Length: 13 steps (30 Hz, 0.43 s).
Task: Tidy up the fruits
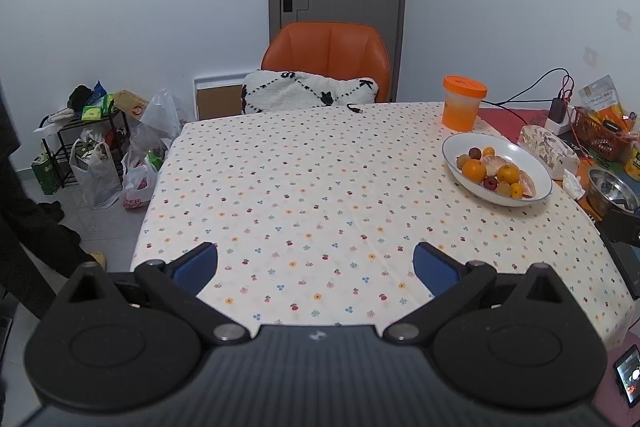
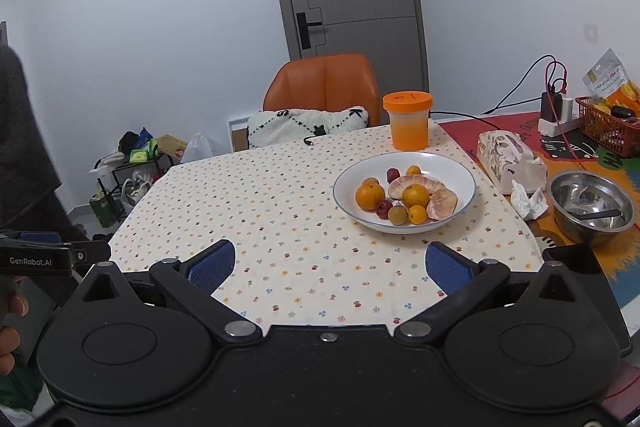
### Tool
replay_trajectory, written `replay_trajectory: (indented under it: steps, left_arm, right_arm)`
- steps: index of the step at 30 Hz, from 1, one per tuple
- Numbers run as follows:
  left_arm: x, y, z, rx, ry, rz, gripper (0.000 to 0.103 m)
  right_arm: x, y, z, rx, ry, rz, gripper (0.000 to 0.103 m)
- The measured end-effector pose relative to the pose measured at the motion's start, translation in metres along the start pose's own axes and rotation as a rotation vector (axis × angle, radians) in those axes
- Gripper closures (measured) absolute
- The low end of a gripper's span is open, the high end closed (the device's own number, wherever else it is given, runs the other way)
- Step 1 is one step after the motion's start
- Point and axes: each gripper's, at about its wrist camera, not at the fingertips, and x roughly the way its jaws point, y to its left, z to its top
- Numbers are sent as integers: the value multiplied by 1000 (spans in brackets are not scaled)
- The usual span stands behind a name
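A white bowl [image 2: 456,167] [image 1: 516,153] on the dotted tablecloth holds mixed fruit: two oranges [image 2: 370,195], peeled pomelo pieces [image 2: 442,203], small red fruits [image 2: 384,207], small yellow ones [image 2: 417,214] and a brownish one [image 2: 397,215]. My right gripper [image 2: 331,267] hovers open over the near table edge, a short way in front of the bowl, with nothing between its blue pads. My left gripper [image 1: 316,263] is open too, empty, well left of the bowl. In the right wrist view the left gripper's body [image 2: 36,257] shows at the far left, held by a hand [image 2: 10,331].
An orange-lidded cup [image 2: 408,125] stands behind the bowl. To the right lie a tissue pack [image 2: 510,157], a steel bowl [image 2: 592,205] with a utensil, a red basket [image 2: 606,129] and a power strip [image 2: 556,125]. An orange chair [image 2: 324,87] with a cushion sits at the far side.
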Motion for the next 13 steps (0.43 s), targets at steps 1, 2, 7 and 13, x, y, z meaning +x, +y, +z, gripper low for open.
replay_trajectory:
  steps: [1,2,7,13]
  left_arm:
    - [0,0,0,2,1,-2,0]
    - [0,-1,-1,4,1,-1,0]
    - [-2,-2,-1,13,-1,-7,0]
    - [-3,-5,-2,26,1,-18,0]
  right_arm:
    - [0,0,0,-1,0,1,0]
    - [0,0,-1,-2,0,1,0]
    - [0,1,-1,-2,0,0,0]
    - [1,0,-2,-3,-1,-3,0]
